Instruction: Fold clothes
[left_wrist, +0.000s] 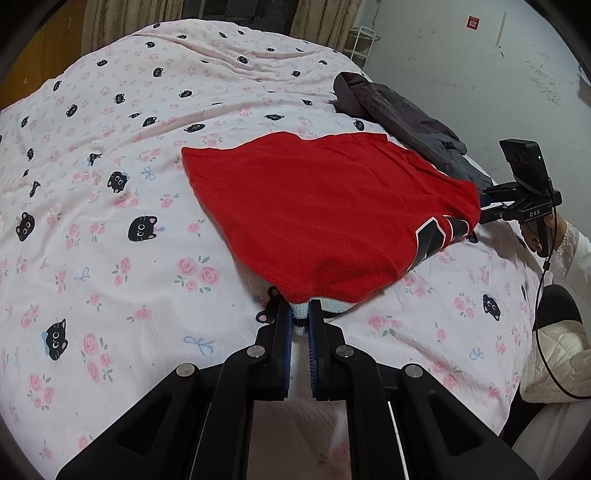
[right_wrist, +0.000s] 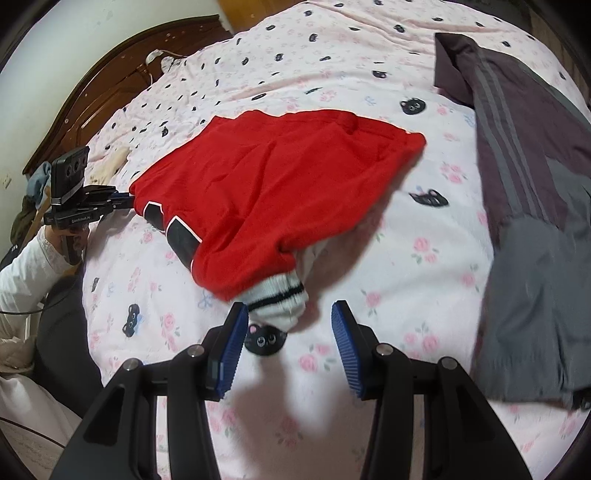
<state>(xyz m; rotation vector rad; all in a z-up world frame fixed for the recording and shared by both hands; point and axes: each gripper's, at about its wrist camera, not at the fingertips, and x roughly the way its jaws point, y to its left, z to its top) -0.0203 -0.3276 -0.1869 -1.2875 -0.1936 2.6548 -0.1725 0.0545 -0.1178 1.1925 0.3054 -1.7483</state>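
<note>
A red knit sweater (left_wrist: 314, 206) with black and white trim lies folded on the pink cat-print bed (left_wrist: 110, 184). My left gripper (left_wrist: 299, 317) is shut on its white striped cuff (left_wrist: 300, 314) at the near edge. In the right wrist view the sweater (right_wrist: 280, 184) lies ahead, and its white black-striped cuff (right_wrist: 277, 299) rests just beyond my right gripper (right_wrist: 290, 314), which is open and holds nothing. The left gripper (right_wrist: 122, 201) shows there at the sweater's left edge. The right gripper's body shows in the left wrist view (left_wrist: 517, 206), its fingertips hidden behind the sweater.
A dark purple and grey striped garment (right_wrist: 524, 192) lies on the bed's right side, also in the left wrist view (left_wrist: 406, 118). A wooden headboard (right_wrist: 110, 85) stands at the far left. The person's white sleeve (right_wrist: 22, 266) is at the bed's edge.
</note>
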